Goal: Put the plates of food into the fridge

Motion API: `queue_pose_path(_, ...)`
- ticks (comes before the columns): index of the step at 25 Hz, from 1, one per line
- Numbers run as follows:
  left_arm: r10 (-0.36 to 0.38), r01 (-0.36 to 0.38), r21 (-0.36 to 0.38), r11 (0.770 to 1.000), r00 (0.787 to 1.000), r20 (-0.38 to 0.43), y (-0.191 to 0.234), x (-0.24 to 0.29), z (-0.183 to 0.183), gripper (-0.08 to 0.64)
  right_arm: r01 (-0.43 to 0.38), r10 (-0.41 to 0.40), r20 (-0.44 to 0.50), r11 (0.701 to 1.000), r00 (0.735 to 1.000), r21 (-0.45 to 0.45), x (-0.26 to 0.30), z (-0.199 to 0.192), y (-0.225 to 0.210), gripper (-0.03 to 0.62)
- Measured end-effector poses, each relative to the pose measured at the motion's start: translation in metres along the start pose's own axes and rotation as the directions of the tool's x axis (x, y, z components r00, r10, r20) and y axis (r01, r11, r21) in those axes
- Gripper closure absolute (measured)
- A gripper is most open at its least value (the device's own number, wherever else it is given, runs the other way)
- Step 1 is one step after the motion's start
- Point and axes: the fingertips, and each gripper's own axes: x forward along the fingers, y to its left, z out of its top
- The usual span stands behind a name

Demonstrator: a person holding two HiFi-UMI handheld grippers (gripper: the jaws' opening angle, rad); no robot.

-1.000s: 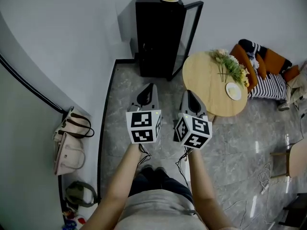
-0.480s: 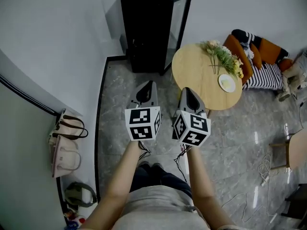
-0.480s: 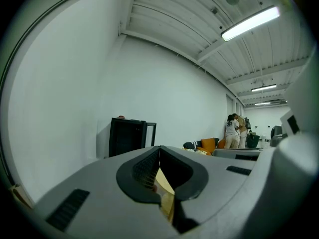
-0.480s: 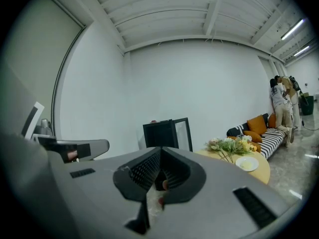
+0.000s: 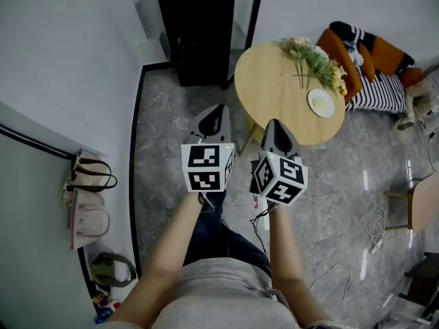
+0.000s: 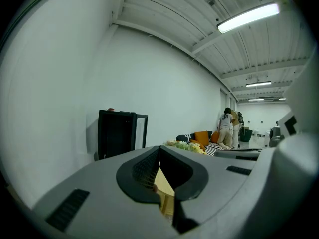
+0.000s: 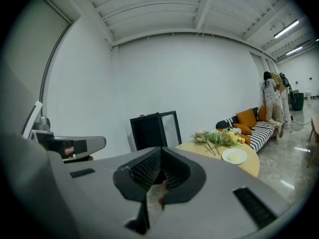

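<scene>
Black fridge (image 5: 199, 29) stands ahead w/ its door open. Round table (image 5: 274, 94) is front-right of me. The plate of food (image 5: 321, 103) sits on the table's right side, so my right tool (image 5: 274, 125) is nearer than my left tool (image 5: 218, 110). Both tools are closed & hold nothing.

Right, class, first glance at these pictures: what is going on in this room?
A person holds the left hand-held gripper and the right hand-held gripper out in front. Both have their jaws together and hold nothing. A plate of food lies on the round wooden table beside some flowers, out of reach of either gripper. The black fridge stands by the wall beyond the table with its door open. No plate is in hand yet.
</scene>
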Motion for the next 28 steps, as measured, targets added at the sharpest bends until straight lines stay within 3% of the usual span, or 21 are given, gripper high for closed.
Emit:
queue_pose_path(15,-0.14,0.139,-0.018,0.99,0.986,-0.092,-0.002,0.168,-0.001,0.551,0.203,-0.199,-0.063,0.976,0.978,0.08,0.115,0.006,-0.093,0.577)
queue_pose_path(21,-0.226,0.225,-0.022,0.974,0.966,-0.124,-0.017,0.238,0.002,0.551,0.273,-0.266,-0.084,0.958,0.96,0.084,0.161,0.014,-0.127,0.577)
queue_pose_path(28,-0.318,0.316,-0.037,0.948,0.931,-0.182,-0.046,0.284,-0.013,0.551,0.369,-0.354,-0.128,0.921,0.927,0.124,0.171,0.003,-0.166,0.577)
